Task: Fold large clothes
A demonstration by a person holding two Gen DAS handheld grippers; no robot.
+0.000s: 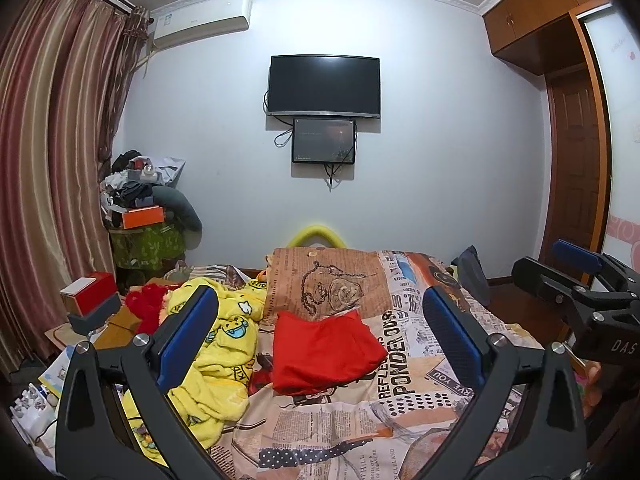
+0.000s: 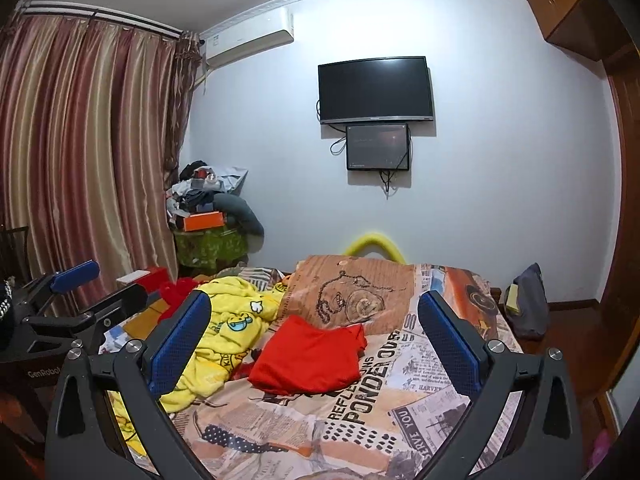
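Observation:
A folded red garment point(image 1: 324, 352) lies on the bed's newspaper-print cover point(image 1: 404, 364); it also shows in the right wrist view point(image 2: 310, 356). A crumpled yellow cartoon-print garment point(image 1: 216, 344) lies to its left, also in the right wrist view point(image 2: 228, 328). My left gripper point(image 1: 320, 320) is open and empty, held above the bed's near part. My right gripper point(image 2: 314, 320) is open and empty too, beside the left one; it shows at the right edge of the left wrist view point(image 1: 568, 280).
A red fuzzy item point(image 1: 146, 308) lies beyond the yellow garment. Boxes point(image 1: 90, 300) and clutter sit left of the bed. A pile of things point(image 1: 140, 208) stands in the corner by the curtain point(image 1: 52, 160). A TV point(image 1: 324, 84) hangs on the far wall. A wardrobe point(image 1: 560, 80) stands on the right.

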